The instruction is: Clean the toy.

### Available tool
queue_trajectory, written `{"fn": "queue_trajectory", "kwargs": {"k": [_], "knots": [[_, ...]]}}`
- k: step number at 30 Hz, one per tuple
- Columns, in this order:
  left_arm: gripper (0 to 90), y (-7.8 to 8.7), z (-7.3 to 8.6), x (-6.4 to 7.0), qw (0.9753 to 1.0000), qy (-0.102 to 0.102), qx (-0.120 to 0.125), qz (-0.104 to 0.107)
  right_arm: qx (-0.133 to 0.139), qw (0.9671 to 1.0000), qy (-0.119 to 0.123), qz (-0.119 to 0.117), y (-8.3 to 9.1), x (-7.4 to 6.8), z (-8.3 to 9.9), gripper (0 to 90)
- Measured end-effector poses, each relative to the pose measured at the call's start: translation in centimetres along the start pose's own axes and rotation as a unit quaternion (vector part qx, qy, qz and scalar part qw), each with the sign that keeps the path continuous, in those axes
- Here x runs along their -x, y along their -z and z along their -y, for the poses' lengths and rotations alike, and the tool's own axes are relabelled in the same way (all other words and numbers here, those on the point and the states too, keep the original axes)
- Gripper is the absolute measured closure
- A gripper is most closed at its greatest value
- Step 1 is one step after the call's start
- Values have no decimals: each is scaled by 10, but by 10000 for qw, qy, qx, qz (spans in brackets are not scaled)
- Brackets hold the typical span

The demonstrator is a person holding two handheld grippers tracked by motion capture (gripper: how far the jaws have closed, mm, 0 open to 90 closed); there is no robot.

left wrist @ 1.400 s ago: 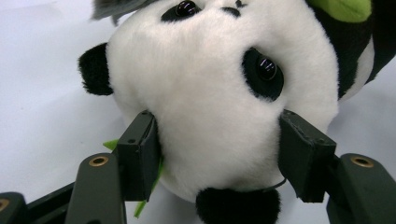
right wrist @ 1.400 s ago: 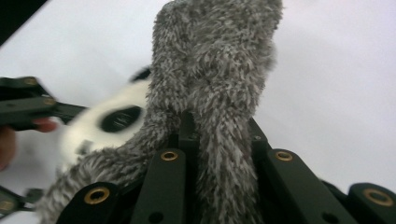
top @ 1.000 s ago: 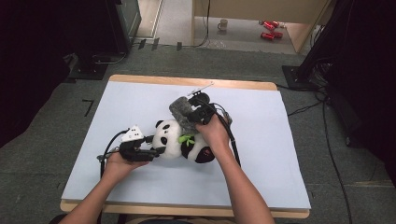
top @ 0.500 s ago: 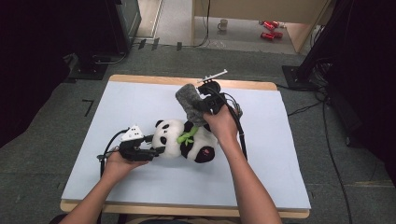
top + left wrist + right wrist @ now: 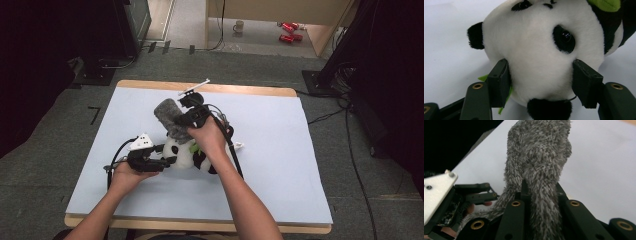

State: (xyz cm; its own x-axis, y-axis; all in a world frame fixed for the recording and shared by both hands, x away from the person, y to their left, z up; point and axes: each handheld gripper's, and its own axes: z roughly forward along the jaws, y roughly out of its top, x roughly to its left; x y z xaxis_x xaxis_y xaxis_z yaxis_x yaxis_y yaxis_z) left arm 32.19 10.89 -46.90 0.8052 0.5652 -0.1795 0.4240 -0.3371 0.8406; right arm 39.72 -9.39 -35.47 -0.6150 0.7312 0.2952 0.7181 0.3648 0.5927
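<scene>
From the high view, the job looks midway: the grey fuzzy scarf point(image 5: 170, 120) is lifted off the panda plush point(image 5: 186, 152), which lies mid-surface point(image 5: 280, 150).

Left gripper view: the left hand-held gripper point(image 5: 541, 85) clamps the panda's white head.

Right gripper view: the right hand-held gripper point(image 5: 541, 197) pinches the shaggy scarf, still to be put down.

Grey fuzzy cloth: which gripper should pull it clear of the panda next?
Right. The right gripper is already shut on the grey fuzzy cloth, raised above the panda; the left gripper clamps the panda's head.
</scene>
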Motion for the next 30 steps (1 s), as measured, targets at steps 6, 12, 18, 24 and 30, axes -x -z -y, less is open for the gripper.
{"fn": "queue_trajectory", "kwargs": {"k": [6,12,18,24,30], "knots": [[373,0,0,1,9999,-61,-63,-70,-274,9996,-25,-10,-27,1,14,777],[376,-1,0,2,9999,-120,-61,-85,-160,9997,-109,124,-19,14,19,774],[380,-1,0,1,9999,-90,-54,-55,-118,9990,-213,362,-5,29,26,775],[381,-1,0,0,9999,-100,-24,-49,-151,9976,-417,523,11,50,37,775],[384,-1,0,0,9999,-81,-20,-57,87,9964,-412,740,34,57,35,780]]}}
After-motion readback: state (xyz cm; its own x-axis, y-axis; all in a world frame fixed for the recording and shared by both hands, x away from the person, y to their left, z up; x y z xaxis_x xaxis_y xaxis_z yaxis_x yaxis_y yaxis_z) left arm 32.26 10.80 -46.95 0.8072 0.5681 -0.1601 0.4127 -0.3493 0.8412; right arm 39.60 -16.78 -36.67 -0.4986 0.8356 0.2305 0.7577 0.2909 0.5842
